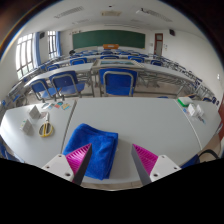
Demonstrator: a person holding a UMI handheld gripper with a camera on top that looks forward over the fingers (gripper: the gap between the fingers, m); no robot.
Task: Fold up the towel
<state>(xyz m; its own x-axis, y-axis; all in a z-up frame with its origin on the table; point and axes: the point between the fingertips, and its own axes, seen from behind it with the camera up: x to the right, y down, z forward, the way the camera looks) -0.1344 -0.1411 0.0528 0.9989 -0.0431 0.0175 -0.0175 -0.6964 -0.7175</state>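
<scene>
A blue towel [93, 148] lies folded on the white table [140, 120], near its front edge. My gripper [112, 160] hovers above the table edge with its fingers wide apart and nothing between them. The left finger's pink pad [79, 155] overlaps the towel's front left part in the view. The right pad [146, 158] is over bare table to the right of the towel.
A small box with objects [34, 115] and a yellowish item [45, 128] sit at the table's left. A green-and-white item [187, 104] lies at the right end. Blue chairs [118, 82] and desks fill the room beyond. A person's hand [218, 118] shows at the far right.
</scene>
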